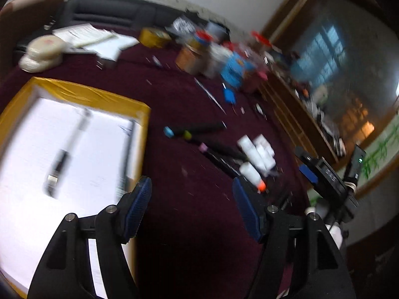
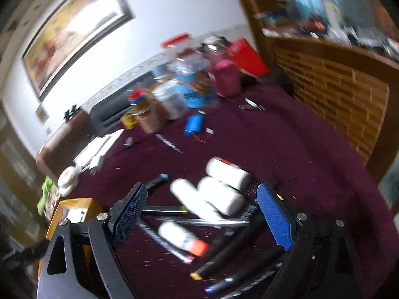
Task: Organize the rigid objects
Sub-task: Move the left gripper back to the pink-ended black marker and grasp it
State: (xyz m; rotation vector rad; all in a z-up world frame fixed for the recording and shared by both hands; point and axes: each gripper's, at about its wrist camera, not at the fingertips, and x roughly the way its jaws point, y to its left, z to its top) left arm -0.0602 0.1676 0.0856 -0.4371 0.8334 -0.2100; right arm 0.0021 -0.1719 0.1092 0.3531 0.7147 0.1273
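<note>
My left gripper (image 1: 192, 199) is open and empty above the dark red tablecloth (image 1: 189, 224). To its left is a yellow-taped box (image 1: 87, 92) with a white floor, and a dark pen (image 1: 62, 159) lies in it. Ahead lie black markers (image 1: 199, 128) with coloured caps, white bottles (image 1: 256, 149) and a white tube with an orange cap (image 1: 251, 174). My right gripper (image 2: 203, 214) is open low over that pile. The white bottles (image 2: 219, 194), the orange-capped tube (image 2: 182, 239) and several markers (image 2: 224, 256) lie between and beneath its fingers, untouched by the pads.
Jars and containers (image 1: 194, 54) crowd the far side of the table, with papers (image 1: 94, 39) and a yellow tape roll (image 1: 152, 37). A small blue object (image 2: 194, 123) and loose pens lie mid-table. A wooden cabinet (image 2: 336, 94) borders the right side.
</note>
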